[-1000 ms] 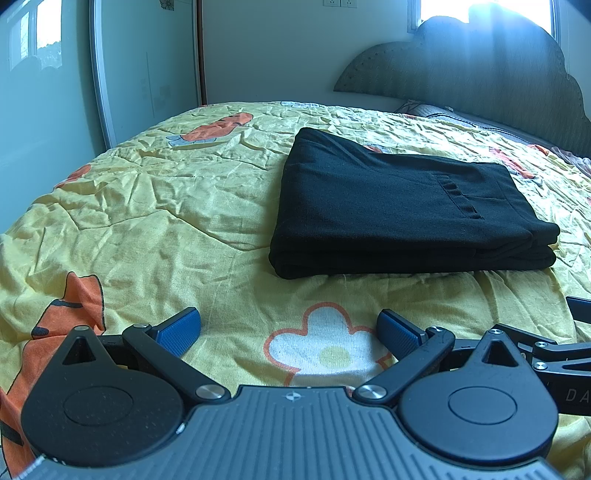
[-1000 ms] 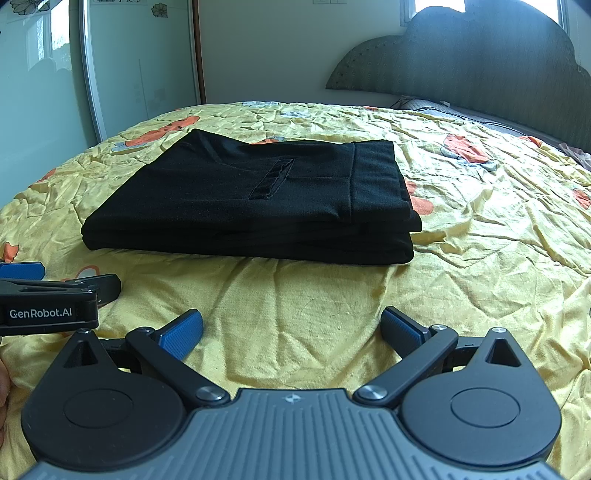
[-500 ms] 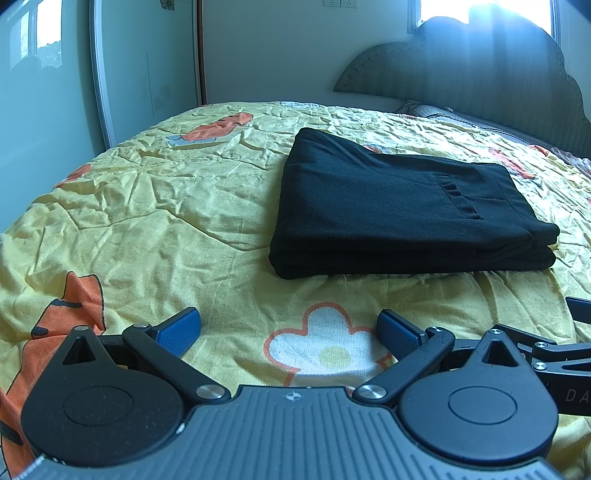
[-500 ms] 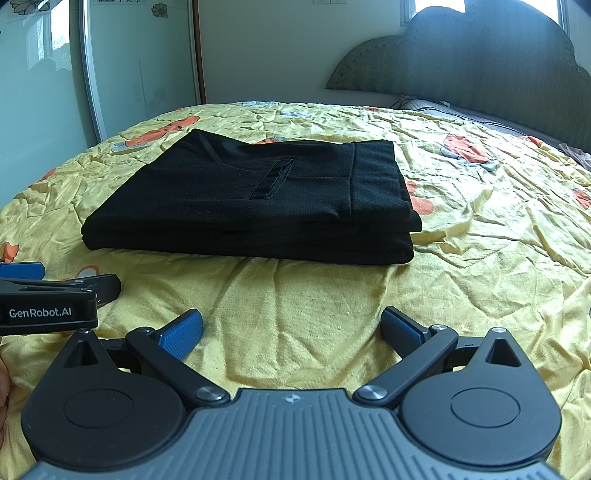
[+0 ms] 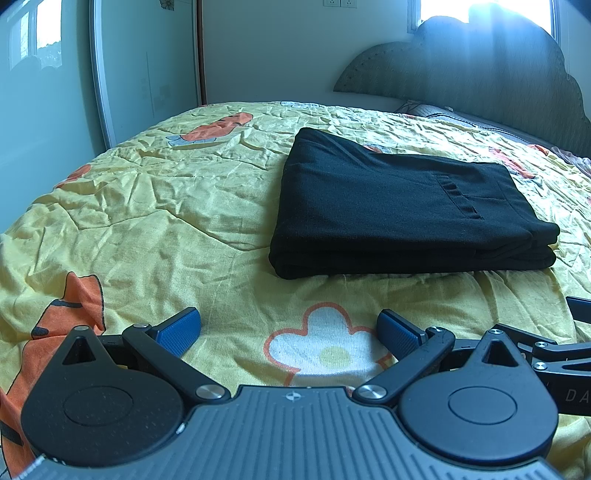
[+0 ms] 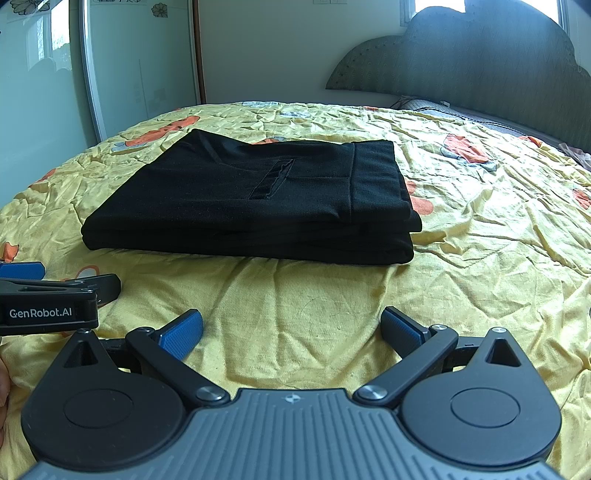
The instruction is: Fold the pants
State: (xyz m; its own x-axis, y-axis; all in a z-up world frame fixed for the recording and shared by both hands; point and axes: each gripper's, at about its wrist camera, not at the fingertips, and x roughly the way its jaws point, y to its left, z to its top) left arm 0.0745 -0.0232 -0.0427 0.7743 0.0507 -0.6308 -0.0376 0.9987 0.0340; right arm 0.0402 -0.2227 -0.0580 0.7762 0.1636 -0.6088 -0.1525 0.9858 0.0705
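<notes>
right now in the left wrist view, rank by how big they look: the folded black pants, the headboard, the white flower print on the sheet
1. folded black pants
2. headboard, close to the pants in apparent size, and farther away, so really unsure
3. white flower print, clearly smallest, though nearest the camera

Pants [image 6: 251, 206]: 1, black, folded
Bedspread [image 6: 480, 229]: 1, yellow
Headboard [image 6: 461, 62]: 1
Grippers: 2 – left [image 5: 290, 330], right [image 6: 291, 332], jaws apart on both
Blue pads [image 6: 181, 334]: 2 per gripper
Wall sockets [image 5: 340, 3]: 2
</notes>
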